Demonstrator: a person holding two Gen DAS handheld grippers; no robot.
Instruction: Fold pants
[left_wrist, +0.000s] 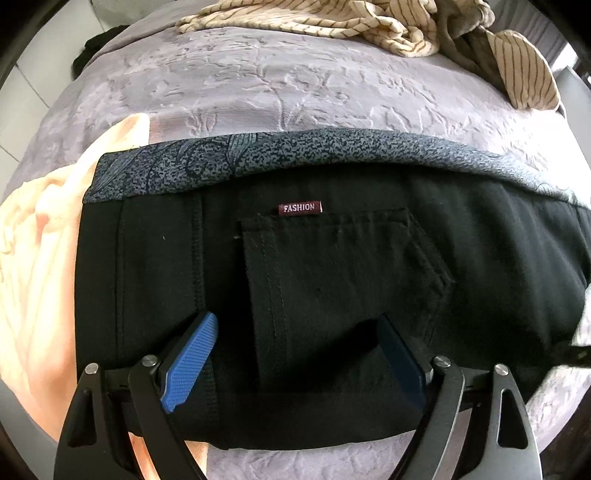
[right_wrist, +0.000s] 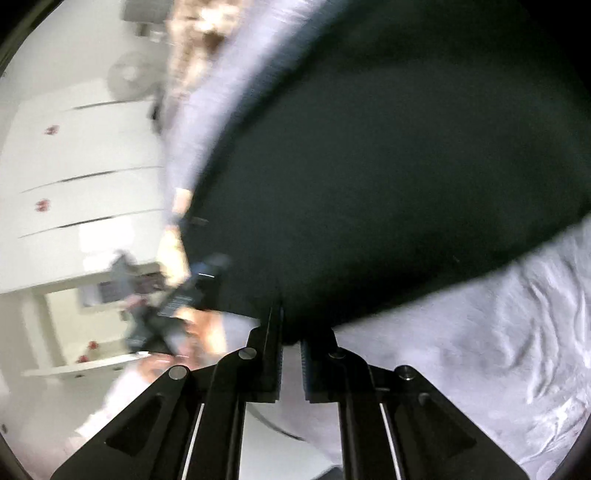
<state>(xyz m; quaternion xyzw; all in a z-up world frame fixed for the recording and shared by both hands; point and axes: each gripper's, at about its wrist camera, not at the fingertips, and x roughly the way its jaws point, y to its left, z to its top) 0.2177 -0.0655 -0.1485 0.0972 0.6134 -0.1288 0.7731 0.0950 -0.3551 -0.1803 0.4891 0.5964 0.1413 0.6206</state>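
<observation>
Black pants (left_wrist: 332, 266) lie on the lilac bedspread (left_wrist: 258, 85), back pocket and a red "FASHION" tag (left_wrist: 300, 207) up. A grey patterned garment edge (left_wrist: 258, 158) shows just behind them. My left gripper (left_wrist: 295, 332) is open, its blue pads resting on the pants near the pocket, holding nothing. In the blurred right wrist view my right gripper (right_wrist: 290, 332) is shut on the edge of the black pants (right_wrist: 388, 184), which fill the view above the bedspread (right_wrist: 461, 350).
A peach garment (left_wrist: 40, 258) lies left of the pants. Cream striped clothes (left_wrist: 369, 26) are heaped at the bed's far side. White drawers (right_wrist: 74, 166) and the person's other hand with the left gripper (right_wrist: 173, 295) show in the right wrist view.
</observation>
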